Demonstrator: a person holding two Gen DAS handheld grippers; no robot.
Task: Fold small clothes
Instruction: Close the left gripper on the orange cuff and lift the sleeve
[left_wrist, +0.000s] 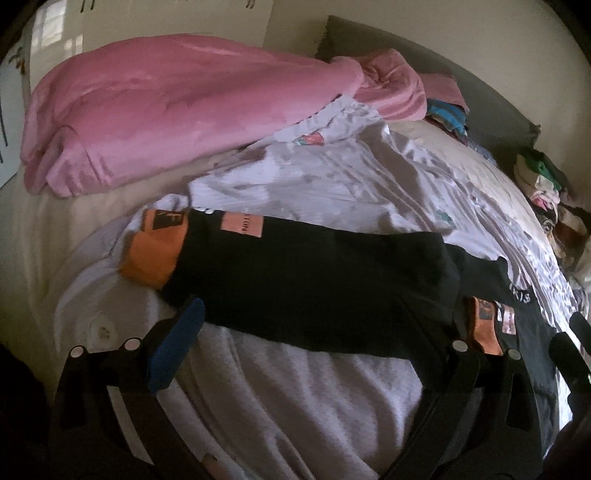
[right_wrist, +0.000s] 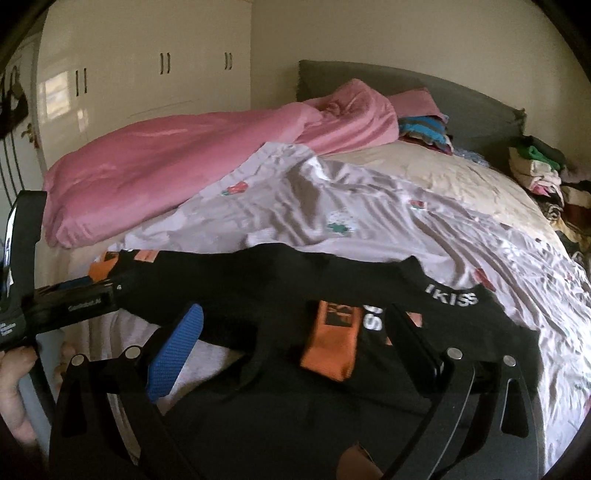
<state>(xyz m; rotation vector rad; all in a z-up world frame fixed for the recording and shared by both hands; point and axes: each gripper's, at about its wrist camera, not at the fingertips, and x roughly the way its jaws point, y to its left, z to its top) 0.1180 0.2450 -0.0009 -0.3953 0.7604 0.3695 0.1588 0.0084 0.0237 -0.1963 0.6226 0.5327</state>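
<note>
left wrist view: a black knit garment (left_wrist: 306, 273) with orange cuffs (left_wrist: 153, 258) and a pinkish label lies stretched across the crumpled pale sheet (left_wrist: 332, 177) on the bed, soft and matte. it spans the gap of the left tongs (left_wrist: 325, 321), which stand wide, blue ribbed pad (left_wrist: 177, 350) touching its lower edge. right tongs (right_wrist: 295, 332) are wide too, straddling the orange cuff (right_wrist: 332, 339) by the white lettering. a pink duvet (right_wrist: 177, 158) is heaped behind.

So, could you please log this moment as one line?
left gripper: open | right gripper: open | black socks: flat on bed, unfolded
</note>
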